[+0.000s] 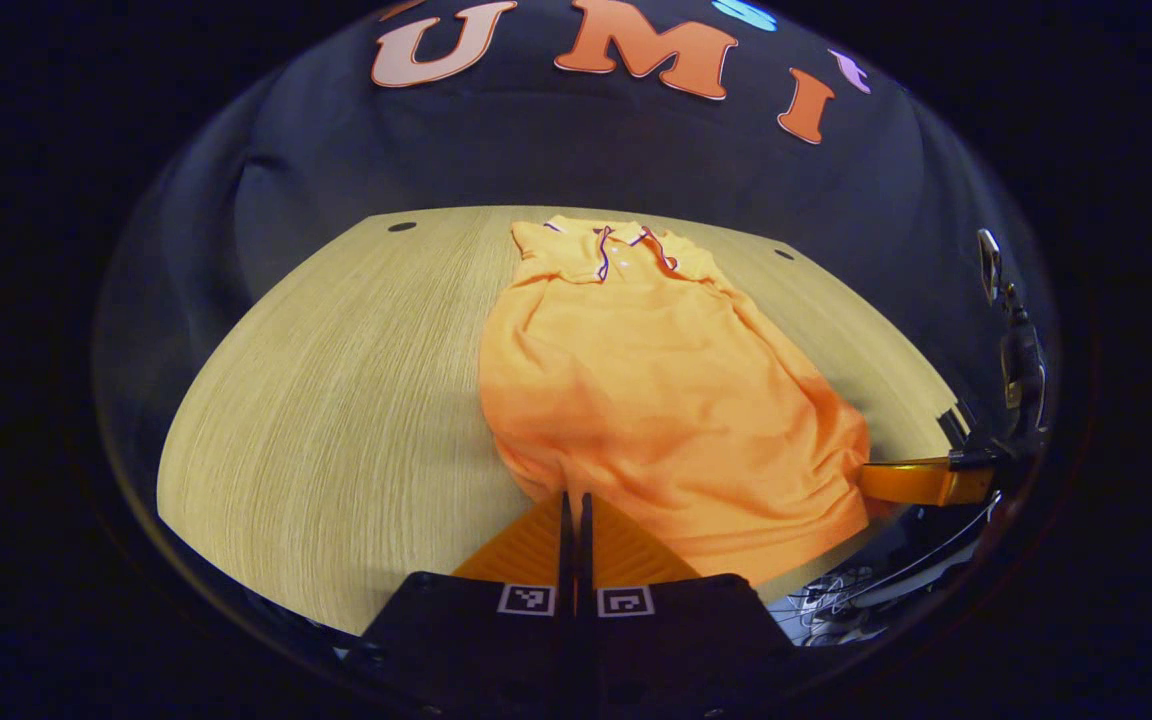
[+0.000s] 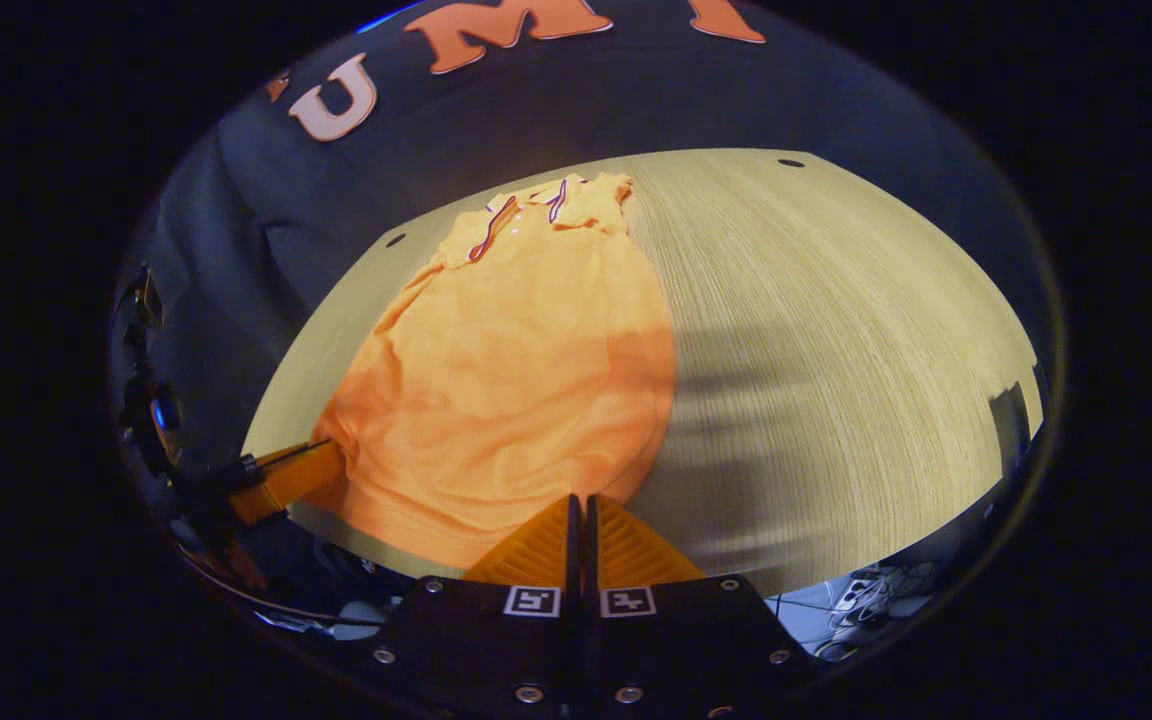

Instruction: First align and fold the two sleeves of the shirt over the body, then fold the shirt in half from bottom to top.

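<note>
In the left gripper view, the left claw (image 1: 574, 505) has its fingers pressed together at the near hem of the orange shirt (image 1: 636, 380), which lies flat on the tabletop (image 1: 336, 400) ahead of it, collar farthest away. In the right gripper view, the right claw (image 2: 578, 508) is likewise pressed together at the shirt's near hem. Whether either claw pinches fabric cannot be determined.

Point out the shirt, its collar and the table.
shirt (image 1: 656, 400): left gripper view, middle of body.
collar (image 1: 626, 245): left gripper view, striped edge at the far end.
table (image 2: 836, 330): right gripper view, bare wood beside shirt.
</note>
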### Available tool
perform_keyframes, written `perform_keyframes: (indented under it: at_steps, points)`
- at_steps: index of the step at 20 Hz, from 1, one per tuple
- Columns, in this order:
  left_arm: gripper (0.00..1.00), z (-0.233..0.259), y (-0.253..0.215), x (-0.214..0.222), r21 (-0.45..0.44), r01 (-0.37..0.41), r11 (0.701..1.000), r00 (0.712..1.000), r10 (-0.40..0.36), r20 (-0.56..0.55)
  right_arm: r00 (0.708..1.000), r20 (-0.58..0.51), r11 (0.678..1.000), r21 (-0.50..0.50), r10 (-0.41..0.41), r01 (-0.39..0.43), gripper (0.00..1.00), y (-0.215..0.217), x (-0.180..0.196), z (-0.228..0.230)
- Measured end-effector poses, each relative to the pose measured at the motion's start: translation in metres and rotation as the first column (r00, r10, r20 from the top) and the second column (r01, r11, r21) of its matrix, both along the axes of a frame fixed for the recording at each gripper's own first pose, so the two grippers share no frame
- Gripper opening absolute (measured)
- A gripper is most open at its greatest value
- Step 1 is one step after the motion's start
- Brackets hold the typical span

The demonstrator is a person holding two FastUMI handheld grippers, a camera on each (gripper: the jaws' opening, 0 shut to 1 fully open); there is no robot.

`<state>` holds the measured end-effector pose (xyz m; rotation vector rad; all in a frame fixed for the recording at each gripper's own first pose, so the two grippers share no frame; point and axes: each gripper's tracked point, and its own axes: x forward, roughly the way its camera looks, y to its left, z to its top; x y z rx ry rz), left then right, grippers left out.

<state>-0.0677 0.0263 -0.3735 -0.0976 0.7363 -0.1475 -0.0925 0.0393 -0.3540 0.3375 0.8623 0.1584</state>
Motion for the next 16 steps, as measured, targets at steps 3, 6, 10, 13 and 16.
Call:
perform_keyframes:
  at_steps: [3,6,10,13,16]
  points:
    - [0.01,0.012,-0.006,0.008,-0.011,0.017,1.000,1.000,-0.017,0.011,0.999,0.024,0.999,0.042,-0.034,0.033,0.00,-0.005,0.013,0.015]
    - [0.01,0.025,-0.002,0.014,-0.027,-0.005,1.000,0.999,0.006,0.032,0.997,0.044,0.992,0.118,-0.059,0.053,0.01,-0.005,0.022,0.031]
    - [0.01,0.051,0.003,0.031,-0.044,-0.029,0.999,0.997,0.032,0.075,0.995,0.079,0.981,0.188,-0.056,0.040,0.00,0.000,0.036,0.052]
    - [0.01,0.071,0.002,0.041,-0.045,-0.030,0.999,0.993,0.035,0.115,0.993,0.107,0.978,0.208,-0.040,0.017,0.00,0.002,0.041,0.067]
    - [0.01,0.093,0.002,0.051,-0.040,-0.032,0.999,0.986,0.038,0.161,0.989,0.140,0.974,0.226,-0.044,0.011,0.00,-0.001,0.050,0.081]
